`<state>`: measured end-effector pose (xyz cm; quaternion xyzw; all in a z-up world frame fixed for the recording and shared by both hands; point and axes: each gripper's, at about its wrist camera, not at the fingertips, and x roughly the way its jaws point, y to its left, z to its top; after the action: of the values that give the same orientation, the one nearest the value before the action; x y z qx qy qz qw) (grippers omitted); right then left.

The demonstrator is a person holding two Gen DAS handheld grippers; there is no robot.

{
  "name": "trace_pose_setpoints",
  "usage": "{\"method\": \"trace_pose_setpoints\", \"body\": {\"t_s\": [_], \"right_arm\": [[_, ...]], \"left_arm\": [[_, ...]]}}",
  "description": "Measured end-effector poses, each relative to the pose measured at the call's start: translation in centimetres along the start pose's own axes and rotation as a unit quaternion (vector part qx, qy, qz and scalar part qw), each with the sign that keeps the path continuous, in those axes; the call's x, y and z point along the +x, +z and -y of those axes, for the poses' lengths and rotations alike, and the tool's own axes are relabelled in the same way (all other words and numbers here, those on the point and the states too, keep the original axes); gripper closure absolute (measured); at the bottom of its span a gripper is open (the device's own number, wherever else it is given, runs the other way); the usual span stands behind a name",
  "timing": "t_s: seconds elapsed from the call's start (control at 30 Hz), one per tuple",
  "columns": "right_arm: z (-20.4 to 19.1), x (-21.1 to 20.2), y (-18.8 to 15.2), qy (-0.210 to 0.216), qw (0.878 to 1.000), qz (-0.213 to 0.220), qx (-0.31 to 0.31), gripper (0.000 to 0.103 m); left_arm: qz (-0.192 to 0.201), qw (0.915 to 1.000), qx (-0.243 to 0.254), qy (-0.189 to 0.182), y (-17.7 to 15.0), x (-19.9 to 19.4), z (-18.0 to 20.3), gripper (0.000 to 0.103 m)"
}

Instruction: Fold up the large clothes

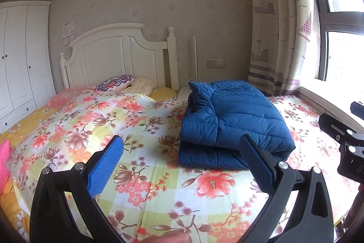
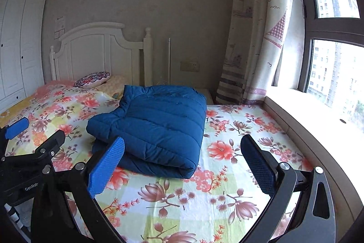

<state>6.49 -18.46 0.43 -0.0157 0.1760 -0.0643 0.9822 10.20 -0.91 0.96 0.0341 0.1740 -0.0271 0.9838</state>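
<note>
**Folded jacket on the bed, both grippers off it**

A blue quilted jacket (image 2: 157, 126) lies folded into a thick bundle on the bed (image 2: 227, 204), on top of the floral sheet. The fold faces the foot of the bed, and a loose flap sticks up at the far corner toward the headboard (image 1: 118, 54). The jacket sits on the window side of the bed, with bare sheet all round it.

The left gripper (image 1: 182, 163) hovers over the sheet just short of the jacket, its jaws spread wide with nothing between them. Its right finger (image 1: 257, 165) overlaps the jacket's near edge in the left wrist view, but I cannot tell whether it touches. The right gripper (image 2: 182, 165) hangs near the jacket's fold, jaws likewise wide apart and empty; its left finger (image 2: 107, 167) crosses the jacket's near corner in its own view. Neither one holds any cloth.

Beyond the jacket, by the headboard, lie a patterned pillow (image 1: 115, 82) and a yellow one (image 1: 162, 93). A patterned curtain (image 1: 279, 22) hangs by the window (image 2: 336, 70) to the jacket's far right, and a white wardrobe (image 1: 21, 56) stands beyond the far side of the bed.
</note>
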Motion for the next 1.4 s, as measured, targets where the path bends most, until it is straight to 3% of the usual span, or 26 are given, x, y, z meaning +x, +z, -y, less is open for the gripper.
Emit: {"method": "trace_pose_setpoints", "body": {"t_s": [1.4], "right_arm": [[-0.1, -0.25, -0.01, 0.004, 1.0, 0.008, -0.004, 0.005]], "left_arm": [[0.003, 1.0, -0.003, 0.001, 0.12, -0.2, -0.08, 0.002]]}}
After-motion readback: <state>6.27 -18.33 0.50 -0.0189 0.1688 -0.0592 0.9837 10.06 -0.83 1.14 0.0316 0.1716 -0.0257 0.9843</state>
